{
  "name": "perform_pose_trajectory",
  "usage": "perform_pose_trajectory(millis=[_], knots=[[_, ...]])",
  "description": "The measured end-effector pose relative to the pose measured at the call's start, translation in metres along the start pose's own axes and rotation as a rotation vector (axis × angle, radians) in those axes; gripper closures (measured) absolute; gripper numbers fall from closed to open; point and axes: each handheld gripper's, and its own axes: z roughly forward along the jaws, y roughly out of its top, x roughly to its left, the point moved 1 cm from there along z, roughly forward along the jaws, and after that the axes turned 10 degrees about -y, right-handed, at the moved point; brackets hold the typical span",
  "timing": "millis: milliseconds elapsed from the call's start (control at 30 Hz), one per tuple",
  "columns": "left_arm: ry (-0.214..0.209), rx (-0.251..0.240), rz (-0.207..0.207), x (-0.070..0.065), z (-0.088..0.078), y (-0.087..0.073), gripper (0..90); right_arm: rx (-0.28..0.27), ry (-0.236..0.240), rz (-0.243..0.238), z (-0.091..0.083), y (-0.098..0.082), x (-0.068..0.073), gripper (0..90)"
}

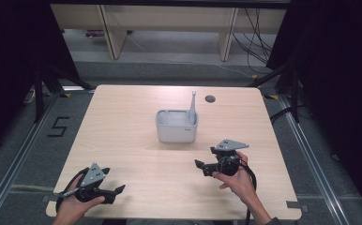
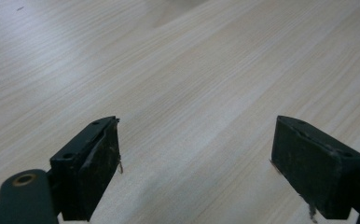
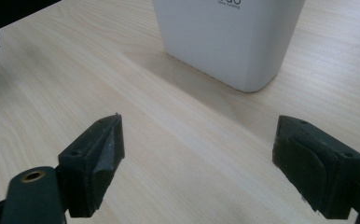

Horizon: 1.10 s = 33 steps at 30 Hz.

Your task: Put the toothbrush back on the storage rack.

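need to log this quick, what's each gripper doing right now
left gripper: jaws open, holding nothing
right gripper: jaws open, holding nothing

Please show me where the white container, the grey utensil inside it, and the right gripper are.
white container (image 1: 176, 131), high view, on its front wall.
grey utensil (image 1: 192, 107), high view, on its upright handle.
right gripper (image 3: 197, 161), right gripper view, midway between its open fingertips.
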Motion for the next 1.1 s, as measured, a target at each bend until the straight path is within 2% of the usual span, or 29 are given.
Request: perform_pose_trajectory(millis=[33, 100, 133, 167, 233, 267, 300, 333, 367, 400, 433, 467, 533, 567, 633, 667, 700, 733, 767, 800, 833, 867, 900, 933, 967, 1000, 1033, 1067, 1100], knots=[[0.000, 0.000, -0.001, 0.000, 0.000, 0.000, 15.0, 0.014, -0.011, 0.027, -0.002, -0.002, 0.002, 17.4], [0.000, 0.006, 0.005, 0.000, -0.001, 0.000, 14.9, 0.006, 0.003, -0.010, -0.002, -0.004, 0.000, 17.3], [0.000, 0.006, 0.005, 0.000, -0.001, 0.000, 15.0, 0.011, 0.000, 0.020, -0.003, -0.006, 0.003, 17.3], [0.000, 0.006, 0.004, 0.000, -0.001, 0.000, 15.0, 0.021, 0.025, 0.024, -0.003, -0.007, 0.003, 17.3], [0.001, 0.006, 0.005, 0.000, -0.001, 0.000, 14.9, 0.011, 0.023, 0.014, -0.004, -0.008, 0.003, 17.3], [0.001, 0.006, 0.004, 0.000, -0.001, 0.000, 14.9, 0.018, 0.037, 0.023, -0.004, -0.010, 0.003, 17.3], [0.004, 0.008, 0.007, 0.001, -0.001, 0.000, 14.9, 0.020, 0.038, -0.003, -0.006, -0.013, 0.002, 17.2], [0.001, 0.005, 0.004, 0.000, -0.001, 0.000, 15.0, 0.022, 0.036, 0.020, -0.007, -0.014, 0.003, 17.2], [0.001, 0.005, 0.004, 0.000, -0.001, 0.000, 14.9, 0.022, 0.036, 0.020, -0.007, -0.014, 0.003, 17.2], [0.000, 0.007, 0.006, 0.000, -0.001, 0.000, 15.0, 0.031, 0.039, 0.046, -0.009, -0.018, 0.005, 17.2], [0.000, 0.007, 0.006, 0.000, -0.001, 0.000, 15.0, 0.031, 0.039, 0.046, -0.009, -0.018, 0.005, 17.2], [0.006, 0.011, 0.009, 0.001, -0.001, 0.000, 15.0, 0.017, 0.043, 0.005, -0.008, -0.019, 0.002, 17.2], [0.003, 0.006, 0.006, 0.000, -0.001, 0.000, 15.0, 0.058, 0.028, 0.050, -0.012, -0.025, 0.003, 17.2], [0.002, 0.009, 0.009, 0.000, -0.001, 0.000, 15.0, 0.043, 0.046, 0.027, -0.010, -0.027, 0.001, 17.2], [0.006, 0.012, 0.009, 0.001, -0.001, 0.000, 15.0, 0.072, 0.031, 0.062, -0.014, -0.030, 0.003, 17.2], [0.000, 0.007, 0.005, 0.000, -0.001, 0.000, 15.0, 0.049, 0.046, 0.017, -0.012, -0.031, 0.000, 17.3], [0.000, 0.007, 0.005, 0.000, -0.001, 0.000, 15.0, 0.051, 0.060, 0.023, -0.012, -0.032, 0.000, 17.3], [0.000, 0.008, 0.006, 0.000, -0.001, 0.000, 15.0, 0.049, 0.034, 0.023, -0.015, -0.033, 0.001, 17.3], [0.000, 0.007, 0.006, 0.000, -0.001, 0.000, 15.0, 0.057, 0.040, 0.043, -0.016, -0.034, 0.003, 17.3], [0.000, 0.007, 0.006, 0.000, -0.001, 0.000, 14.9, 0.057, 0.040, 0.043, -0.016, -0.034, 0.003, 17.3], [0.000, 0.009, 0.008, 0.000, -0.001, 0.000, 15.0, 0.062, 0.046, 0.016, -0.018, -0.036, 0.001, 17.3], [0.000, 0.009, 0.008, 0.000, -0.001, 0.000, 15.0, 0.062, 0.046, 0.016, -0.018, -0.036, 0.001, 17.3], [0.001, 0.008, 0.007, 0.000, -0.001, 0.000, 15.0, 0.073, 0.040, 0.049, -0.019, -0.040, 0.003, 17.2], [0.001, 0.008, 0.007, 0.000, -0.001, 0.000, 15.0, 0.067, 0.041, 0.010, -0.019, -0.040, 0.001, 17.1], [0.001, 0.008, 0.007, 0.000, -0.001, 0.000, 15.0, 0.085, 0.046, 0.052, -0.021, -0.042, 0.004, 16.5], [0.001, 0.001, 0.002, 0.000, 0.000, 0.000, 15.0, 0.073, 0.041, 0.005, -0.021, -0.042, 0.002, 16.0], [0.001, 0.001, 0.002, 0.000, 0.000, 0.000, 15.0, 0.098, 0.042, 0.043, -0.023, -0.044, 0.005, 16.1], [0.001, 0.003, 0.003, 0.000, 0.000, 0.000, 15.0, 0.094, 0.040, 0.031, -0.024, -0.044, 0.005, 16.1], [-0.002, 0.003, 0.004, 0.000, 0.000, 0.000, 14.9, 0.076, 0.053, -0.001, -0.023, -0.046, 0.003, 16.1]])
